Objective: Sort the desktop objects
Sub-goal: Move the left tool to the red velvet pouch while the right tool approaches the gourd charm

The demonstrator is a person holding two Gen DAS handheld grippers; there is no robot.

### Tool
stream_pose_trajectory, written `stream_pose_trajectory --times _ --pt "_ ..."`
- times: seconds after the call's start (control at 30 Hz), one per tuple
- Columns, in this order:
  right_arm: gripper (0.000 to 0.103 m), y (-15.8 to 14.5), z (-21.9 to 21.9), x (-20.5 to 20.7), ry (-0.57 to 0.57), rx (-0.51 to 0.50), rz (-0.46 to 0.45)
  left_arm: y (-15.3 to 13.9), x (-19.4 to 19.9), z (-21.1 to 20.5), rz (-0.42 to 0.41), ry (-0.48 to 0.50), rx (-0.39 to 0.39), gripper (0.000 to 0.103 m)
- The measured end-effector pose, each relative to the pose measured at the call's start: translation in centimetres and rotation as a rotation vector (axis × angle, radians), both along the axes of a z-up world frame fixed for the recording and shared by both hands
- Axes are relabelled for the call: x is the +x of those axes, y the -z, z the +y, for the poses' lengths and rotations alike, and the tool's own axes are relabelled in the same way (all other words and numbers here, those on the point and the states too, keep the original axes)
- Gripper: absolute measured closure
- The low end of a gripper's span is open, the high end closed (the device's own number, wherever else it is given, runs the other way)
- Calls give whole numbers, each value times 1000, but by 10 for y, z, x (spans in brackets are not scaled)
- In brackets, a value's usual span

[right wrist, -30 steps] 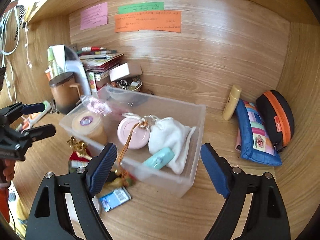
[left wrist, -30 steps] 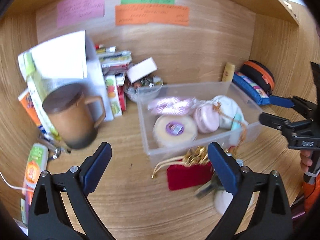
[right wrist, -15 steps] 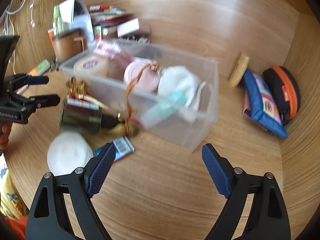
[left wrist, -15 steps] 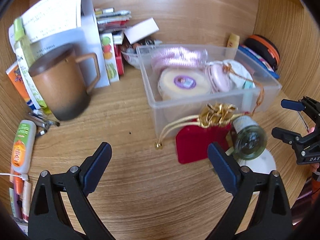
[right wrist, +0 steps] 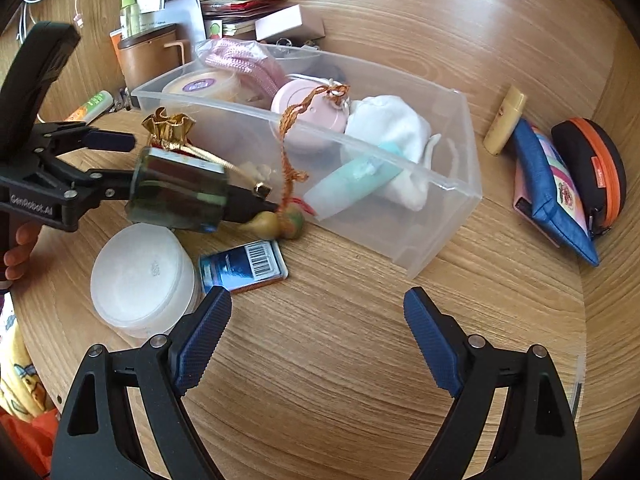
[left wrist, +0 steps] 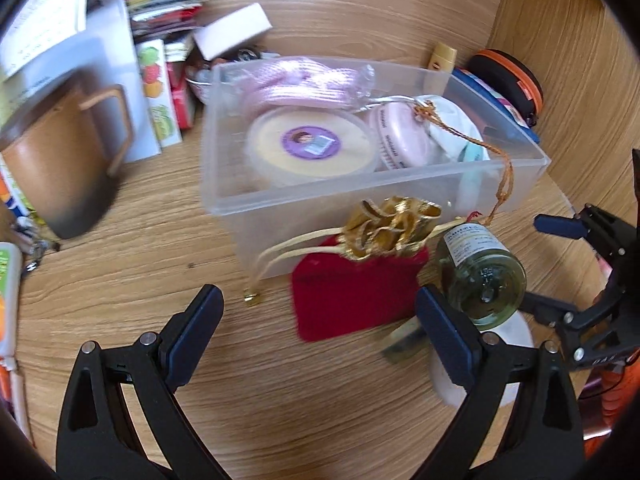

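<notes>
A clear plastic bin (left wrist: 224, 184) (right wrist: 460, 184) holds a round cream tub, a pink case, a pink cord, a white pouch and a teal tube. In front of it lie a red pouch with a gold top (left wrist: 348, 292), a glass bottle on its side (left wrist: 480, 276) (right wrist: 180, 192), a white round jar (right wrist: 140, 276), a gourd charm on an orange cord (right wrist: 280, 220) and a blue barcode packet (right wrist: 244, 266). My left gripper (left wrist: 316, 308) (right wrist: 128, 160) stands open just above the table, with the red pouch between its fingers and untouched. My right gripper (right wrist: 316, 304) (left wrist: 536, 262) is open over bare wood, holding nothing.
A brown lidded mug (left wrist: 60, 160), stacked booklets and a white box crowd the back left. A yellow tube (right wrist: 504, 120), a blue pouch (right wrist: 552, 200) and a black-and-orange case (right wrist: 592, 168) lie at the right against the wooden wall. A person's fingers (right wrist: 20, 248) grip the left tool.
Both grippers have come down and tipped toward the table, so the bin and the loose items in front of it sit closer. Both pairs of jaws stayed wide.
</notes>
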State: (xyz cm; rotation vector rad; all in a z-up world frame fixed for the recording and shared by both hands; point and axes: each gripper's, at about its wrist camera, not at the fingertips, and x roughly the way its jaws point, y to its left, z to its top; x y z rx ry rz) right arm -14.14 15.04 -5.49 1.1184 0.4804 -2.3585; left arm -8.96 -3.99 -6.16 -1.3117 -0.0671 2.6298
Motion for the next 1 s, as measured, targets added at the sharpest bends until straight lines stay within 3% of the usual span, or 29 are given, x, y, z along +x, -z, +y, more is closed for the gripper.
stream_pose_trajectory --times 0.27,0.47,0.57,0.77,0.9,1.0 --pt "17 0 3 -2 -11 -4 -2 9 -16 11 -44 -43 -1 5" --pt "17 3 6 -8 1 -35 -23 8 -12 20 21 -83 -109 6" --pt "17 4 8 -13 6 -63 -49 5 -3 23 74 -83 -168 13" --pt "19 4 17 -29 61 -160 -123 4 -4 0 56 -110 -77 34" --pt "29 4 17 -35 77 -180 -141 3 -3 -9 52 -113 -25 38" --pt "33 4 8 -36 68 -164 -136 3 -1 -11 51 -106 -44 38"
